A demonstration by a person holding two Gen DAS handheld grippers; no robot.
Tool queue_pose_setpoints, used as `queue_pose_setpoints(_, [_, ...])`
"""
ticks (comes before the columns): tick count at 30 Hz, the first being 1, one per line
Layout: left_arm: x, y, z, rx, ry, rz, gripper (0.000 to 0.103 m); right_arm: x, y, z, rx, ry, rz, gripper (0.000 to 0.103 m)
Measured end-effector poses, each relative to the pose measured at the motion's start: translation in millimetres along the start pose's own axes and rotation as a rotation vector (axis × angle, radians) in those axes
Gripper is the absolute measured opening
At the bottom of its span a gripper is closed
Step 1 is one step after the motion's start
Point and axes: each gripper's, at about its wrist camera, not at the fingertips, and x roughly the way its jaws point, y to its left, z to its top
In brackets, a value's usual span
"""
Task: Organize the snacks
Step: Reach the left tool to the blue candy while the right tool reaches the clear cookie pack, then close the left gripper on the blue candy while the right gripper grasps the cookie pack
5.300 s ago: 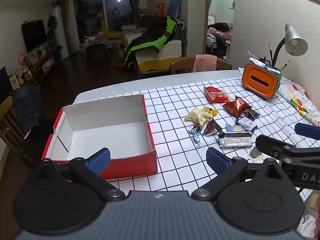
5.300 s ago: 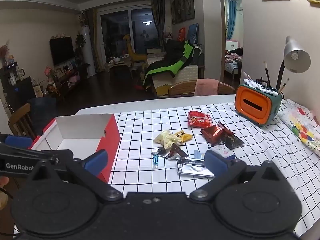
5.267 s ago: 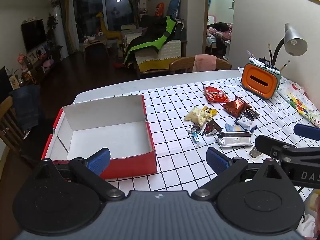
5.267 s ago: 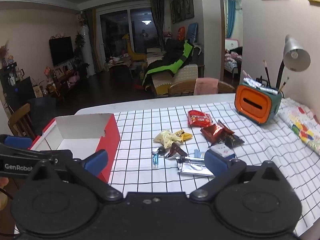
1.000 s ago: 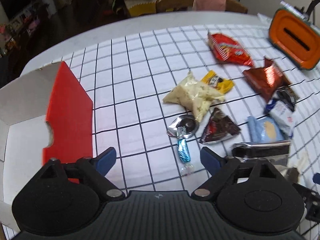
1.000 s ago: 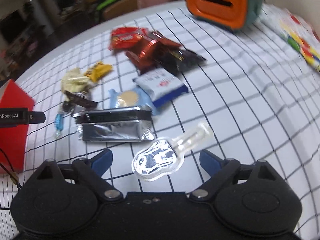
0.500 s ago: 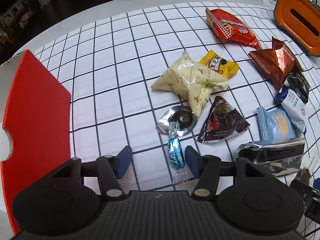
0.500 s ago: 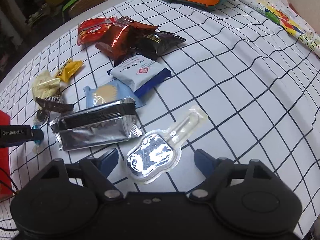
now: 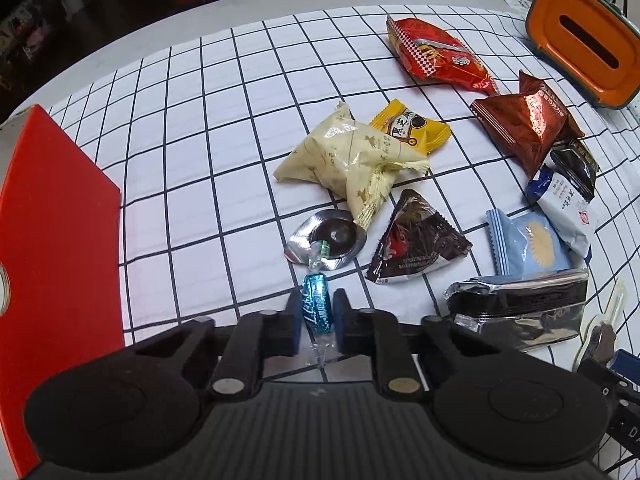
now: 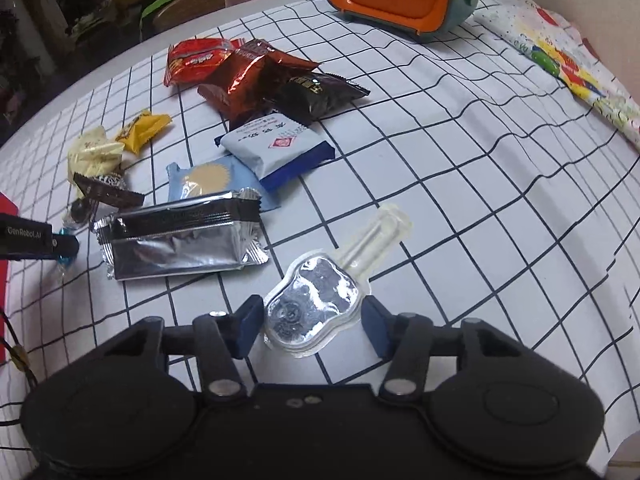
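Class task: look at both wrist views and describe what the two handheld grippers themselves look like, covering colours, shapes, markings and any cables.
Both are matte black, with two round discs at the base and hinged bars with silver rivets. The left gripper and right gripper have blue finger pads. The left one's side reads "GenRobot.AI" in white. Thin dark cables trail beside it.

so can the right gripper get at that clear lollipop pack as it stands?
Probably yes. The right gripper already straddles the lollipop pack, its jaws closing with small gaps left either side. Nothing lies on the pack; the silver packet sits apart.
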Motion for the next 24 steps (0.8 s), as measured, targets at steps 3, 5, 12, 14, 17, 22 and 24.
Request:
queue_pose_setpoints(3, [-1.1, 2.4, -1.2, -0.013, 0.001, 0.009, 0.011, -1.6, -7.2, -0.9, 0.011, -0.008, 0.024, 0.049])
queue_pose_setpoints(5, [-2.1, 5.6, -2.3, -0.029, 0.006, 0.011, 0.011, -3.7, -11.9, -0.9, 0.015, -0.016, 0.037, 0.045])
queue_pose_setpoints(12, [-17.0, 12.9, -9.9, -0.072, 0.005, 0.024, 0.011, -8.7, -23.4, -1.0, -0.006, -0.032, 0.082, 0.032])
queue_pose_setpoints(14, [-23.3, 14.2, -12.2, -0.085, 0.000, 0.030, 0.011, -10.5, -27.2, -0.8, -0.006, -0.037, 0.097, 0.032])
queue_pose_setpoints(17, [-34.1, 16.3, -17.0, -0.102, -0.007, 0.026, 0.011, -16.2, -31.2, 1.7, -0.021, -0.060, 0.113, 0.031])
queue_pose_setpoints(22, [-49.1, 16.5, -25.1, -0.126, 0.000, 0.022, 0.011, -28.2, -38.0, 6.5, -0.038, -0.079, 0.155, 0.031])
queue_pose_setpoints(24, [-54.9, 16.1, -28.2, -0.133, -0.001, 0.015, 0.011, -32.3, -41.7, 7.7, -0.051, -0.084, 0.165, 0.031])
